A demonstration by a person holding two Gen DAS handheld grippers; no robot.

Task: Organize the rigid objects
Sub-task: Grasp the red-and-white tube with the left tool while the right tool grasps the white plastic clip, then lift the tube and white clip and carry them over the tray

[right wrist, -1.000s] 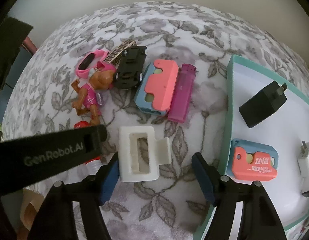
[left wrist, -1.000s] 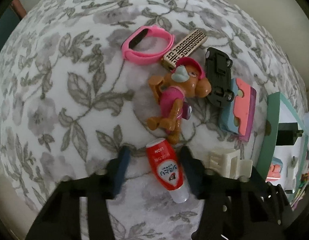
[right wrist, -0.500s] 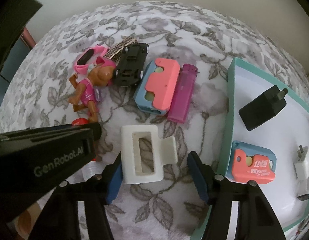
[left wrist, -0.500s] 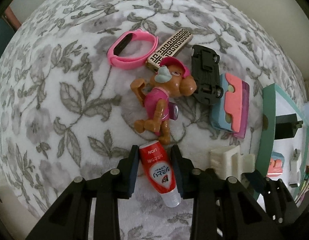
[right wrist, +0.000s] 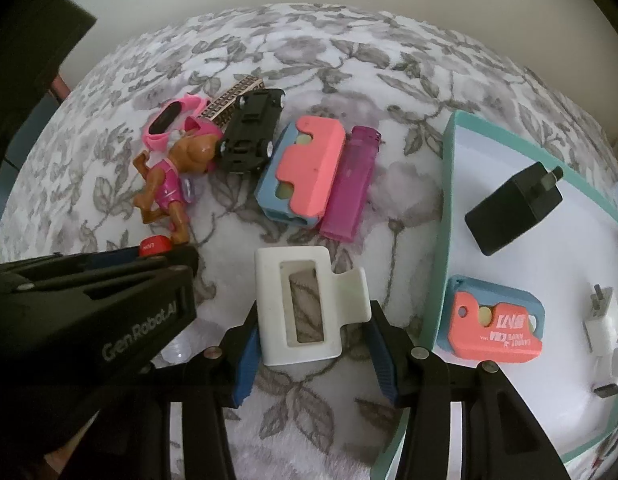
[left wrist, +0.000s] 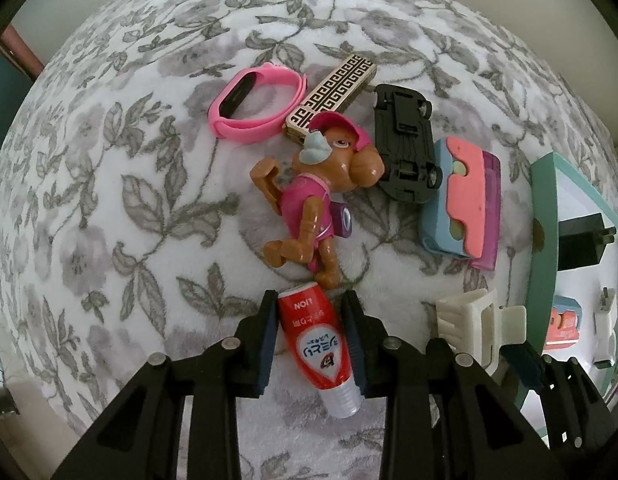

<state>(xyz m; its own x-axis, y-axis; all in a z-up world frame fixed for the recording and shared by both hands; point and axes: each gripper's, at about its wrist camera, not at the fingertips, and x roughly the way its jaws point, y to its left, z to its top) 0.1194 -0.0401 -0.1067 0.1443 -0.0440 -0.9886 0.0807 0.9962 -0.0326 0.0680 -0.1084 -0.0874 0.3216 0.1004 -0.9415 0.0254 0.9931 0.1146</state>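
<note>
Left gripper (left wrist: pixel 311 328) has both blue pads pressed against the sides of a small red toothpaste tube (left wrist: pixel 317 340), clamped on it; the tube lies on the floral cloth (left wrist: pixel 109 200) with its white cap pointing back toward the camera. Right gripper (right wrist: pixel 313 340) straddles a white hair claw clip (right wrist: pixel 299 304): the left pad touches the clip's edge, the right pad stands just beside the clip's lever, and the jaws remain apart. Beyond the tube lies a brown toy dog figure (left wrist: pixel 321 196) in pink, then a pink wristband (left wrist: pixel 257 110), a patterned lighter (left wrist: pixel 331 98), an overturned black toy car (left wrist: pixel 407 142), a blue-and-coral cutter (left wrist: pixel 457 204) and a purple lighter (right wrist: pixel 351 184). To the right, a teal-rimmed tray (right wrist: pixel 445 200) holds a black charger (right wrist: pixel 513 208), a second cutter (right wrist: pixel 495 320) and a white plug (right wrist: pixel 605 328).
</note>
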